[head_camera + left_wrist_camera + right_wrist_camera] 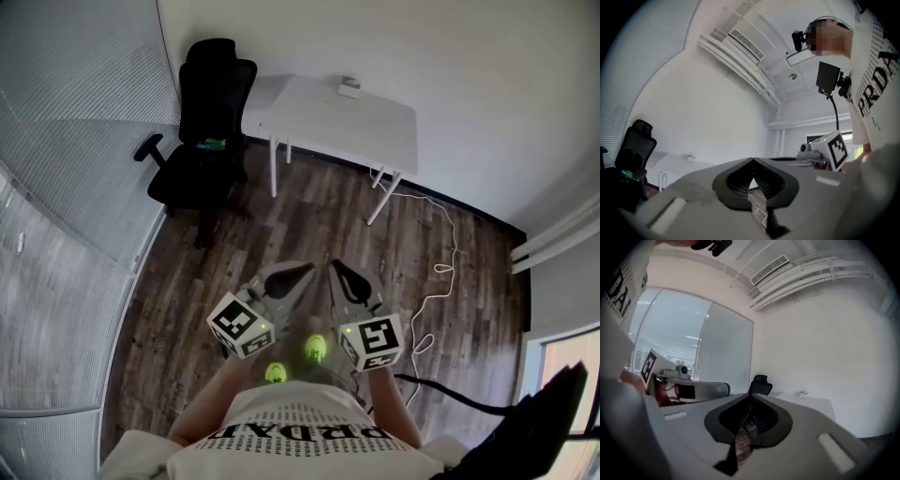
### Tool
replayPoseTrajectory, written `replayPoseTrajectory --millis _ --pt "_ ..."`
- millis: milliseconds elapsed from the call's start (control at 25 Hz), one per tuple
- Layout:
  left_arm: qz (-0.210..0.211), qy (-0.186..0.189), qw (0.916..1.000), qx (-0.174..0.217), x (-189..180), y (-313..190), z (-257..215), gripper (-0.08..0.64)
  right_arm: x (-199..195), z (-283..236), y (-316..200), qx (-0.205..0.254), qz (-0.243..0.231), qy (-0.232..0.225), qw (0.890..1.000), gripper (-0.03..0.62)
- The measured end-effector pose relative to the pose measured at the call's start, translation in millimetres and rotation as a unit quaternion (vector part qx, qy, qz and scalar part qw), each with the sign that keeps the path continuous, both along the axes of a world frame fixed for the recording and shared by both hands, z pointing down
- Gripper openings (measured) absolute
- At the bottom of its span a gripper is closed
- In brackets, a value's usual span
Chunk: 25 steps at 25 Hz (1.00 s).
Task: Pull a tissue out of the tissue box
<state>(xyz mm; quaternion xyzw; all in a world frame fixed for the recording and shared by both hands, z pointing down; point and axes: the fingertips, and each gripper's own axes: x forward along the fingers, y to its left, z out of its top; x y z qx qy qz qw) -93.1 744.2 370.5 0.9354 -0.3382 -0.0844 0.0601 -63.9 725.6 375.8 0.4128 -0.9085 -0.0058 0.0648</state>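
Observation:
The tissue box [350, 88] is a small pale box at the back edge of the white table [309, 117], far across the room. It also shows small in the left gripper view as the tissue box [691, 159] and in the right gripper view as the tissue box [803, 394]. My left gripper [307, 271] and right gripper [336, 267] are held close to the person's body, side by side, well away from the table. Each has its jaws shut, tips touching, with nothing between them: left gripper [753, 160], right gripper [751, 398].
A black office chair [206, 122] stands left of the table. A white cable [436, 281] trails over the dark wood floor on the right. Blinds [66, 187] line the left wall. A dark object [548, 412] sits at the lower right.

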Motion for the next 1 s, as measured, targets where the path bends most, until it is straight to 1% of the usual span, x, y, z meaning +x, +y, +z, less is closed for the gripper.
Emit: replayPoseTrajectory --millis 240,320,440,680,800,880,1000 --pt "-0.002 -0.005 1.0000 -0.007 27.3 -51.7 1.8 -0.009 30.2 5.4 -51.6 -0.012 0.003 -0.009 1.000 0.020" --pt "0.001 -0.005 1.0000 -0.004 38.2 -70.5 0.4 -0.009 39.4 5.4 -70.0 -0.013 0.000 -0.009 1.000 0.021" --pt "-0.006 0.000 0.9999 -0.010 52.3 -95.0 -1.6 -0.009 52.1 4.6 -92.4 -0.016 -0.008 -0.010 1.000 0.020" --pt "-0.014 -0.007 0.9999 -0.002 77.3 -123.9 -2.7 -0.009 76.1 0.4 -122.1 -0.009 -0.022 -0.018 1.000 0.015" --pt "-0.021 -0.007 0.9997 -0.004 88.6 -139.0 -3.2 -0.009 88.3 -1.3 -137.6 -0.009 -0.028 -0.020 0.999 0.012" --pt "-0.028 -0.006 0.9996 -0.007 94.2 -148.0 -4.5 -0.009 93.9 -0.9 -146.6 -0.010 -0.034 -0.019 0.999 0.009" --pt "-0.035 -0.010 0.9993 -0.001 101.8 -159.9 -3.3 -0.009 100.4 2.1 -159.9 -0.011 -0.043 -0.018 0.999 0.009"
